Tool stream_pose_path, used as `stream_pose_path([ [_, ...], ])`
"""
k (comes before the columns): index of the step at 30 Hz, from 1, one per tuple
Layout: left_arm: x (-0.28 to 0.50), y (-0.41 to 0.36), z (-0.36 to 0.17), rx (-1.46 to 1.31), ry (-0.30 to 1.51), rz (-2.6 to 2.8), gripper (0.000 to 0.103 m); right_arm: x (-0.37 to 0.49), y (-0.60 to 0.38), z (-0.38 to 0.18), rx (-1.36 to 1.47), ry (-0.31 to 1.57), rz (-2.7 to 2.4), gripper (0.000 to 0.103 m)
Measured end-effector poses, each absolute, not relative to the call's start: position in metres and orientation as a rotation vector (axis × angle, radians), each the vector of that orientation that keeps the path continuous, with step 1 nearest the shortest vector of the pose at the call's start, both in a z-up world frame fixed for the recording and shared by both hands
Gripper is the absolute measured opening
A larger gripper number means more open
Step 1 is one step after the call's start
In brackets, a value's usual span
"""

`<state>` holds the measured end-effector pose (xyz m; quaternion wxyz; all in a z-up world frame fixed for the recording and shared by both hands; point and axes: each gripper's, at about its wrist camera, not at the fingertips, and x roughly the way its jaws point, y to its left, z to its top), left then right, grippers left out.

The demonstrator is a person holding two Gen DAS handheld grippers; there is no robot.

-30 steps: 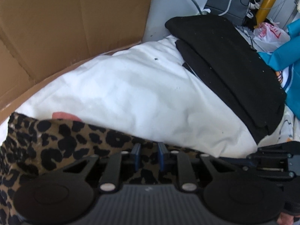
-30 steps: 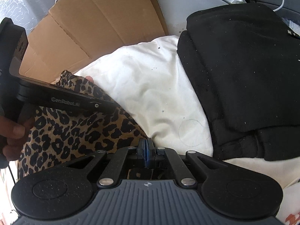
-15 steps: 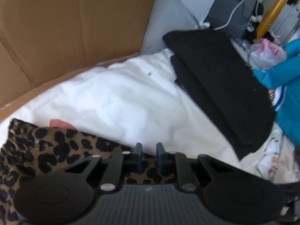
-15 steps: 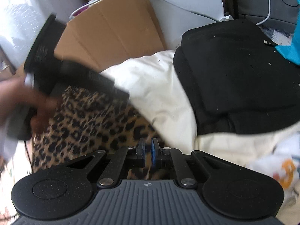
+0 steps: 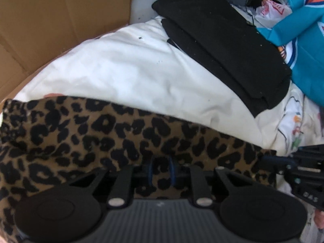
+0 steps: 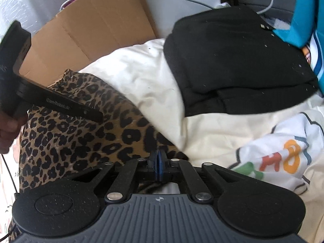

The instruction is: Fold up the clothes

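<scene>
A leopard-print garment [image 5: 105,133] stretches across the white bedding [image 5: 129,75] in a wide band. My left gripper [image 5: 161,170] is shut on its near edge, and print fabric shows between the blue pads [image 5: 150,171]. My right gripper [image 6: 158,163] has its pads pressed together on the garment's [image 6: 81,141] right corner. In the right wrist view the left gripper [image 6: 60,105] lies over the garment's far side, with a hand [image 6: 8,125] holding it. The right gripper [image 5: 299,168] shows at the right edge of the left wrist view.
A folded black garment [image 5: 222,46] lies on the bedding at the back right. A teal jersey [image 5: 303,46] is beyond it. A white cloth with coloured letters [image 6: 283,158] is at the right. Cardboard [image 5: 50,24] stands along the left.
The leopard garment has been drawn out wider between the two grippers and now fills more of the left wrist view. Both grippers stay closed on it.
</scene>
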<state>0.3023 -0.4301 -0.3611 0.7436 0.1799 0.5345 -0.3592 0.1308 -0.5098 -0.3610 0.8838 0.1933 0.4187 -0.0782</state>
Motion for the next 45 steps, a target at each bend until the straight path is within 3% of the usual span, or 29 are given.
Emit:
stream_pose_path([
  [13,0.318,-0.452,-0.361,0.361,1.165,-0.775,0.016,0.113,-0.520,-0.357,0.472,0.875,-0.240,0.004],
  [20,0.321,-0.428,-0.298,0.339,1.084,-0.812,0.017,0.105,-0.522,-0.347,0.507,0.843,-0.293,0.003],
  [28,0.338,-0.349,-0.247,0.392,1.021,-0.713,0.018,0.116,-0.509,-0.327,0.466,0.774,-0.269,0.004],
  [35,0.349,-0.304,-0.266,0.376,1.043,-0.640,0.018,0.129,-0.489,-0.330,0.462,0.802,-0.176,0.004],
  [45,0.360,-0.288,-0.344,0.283,1.089,-0.532,0.015,0.133,-0.497,-0.357,0.436,0.926,-0.108,0.009],
])
